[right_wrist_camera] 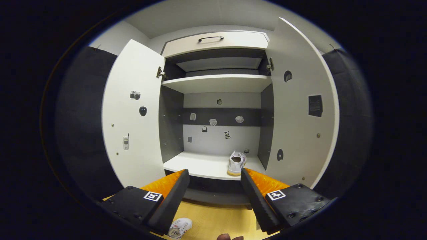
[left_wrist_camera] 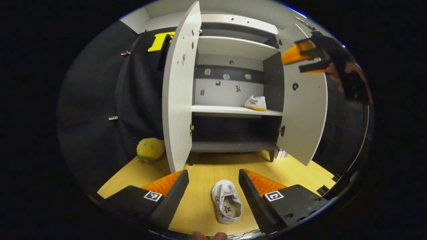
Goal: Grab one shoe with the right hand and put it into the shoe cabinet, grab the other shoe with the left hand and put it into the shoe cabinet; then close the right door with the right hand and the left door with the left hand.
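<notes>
One white shoe (left_wrist_camera: 227, 205) with a tan insole lies on the yellow floor (left_wrist_camera: 200, 186), between the released left gripper (left_wrist_camera: 213, 181) fingers at 6 o'clock. The other shoe (right_wrist_camera: 237, 162) stands on the cabinet (right_wrist_camera: 217, 83) shelf, just past the spread-open right gripper (right_wrist_camera: 215, 180). The left gripper view adds a yellow plush toy (left_wrist_camera: 150, 150) at 8 o'clock.

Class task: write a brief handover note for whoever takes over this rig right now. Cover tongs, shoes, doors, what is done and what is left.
Left tongs: open, empty, low over the floor shoe.
Right tongs: open, empty, facing the cabinet.
Done: one shoe on the middle shelf, right side.
Both doors open: left door, right door.
Left: grab the floor shoe with the left tongs, shelve it, then close right door, then left.
</notes>
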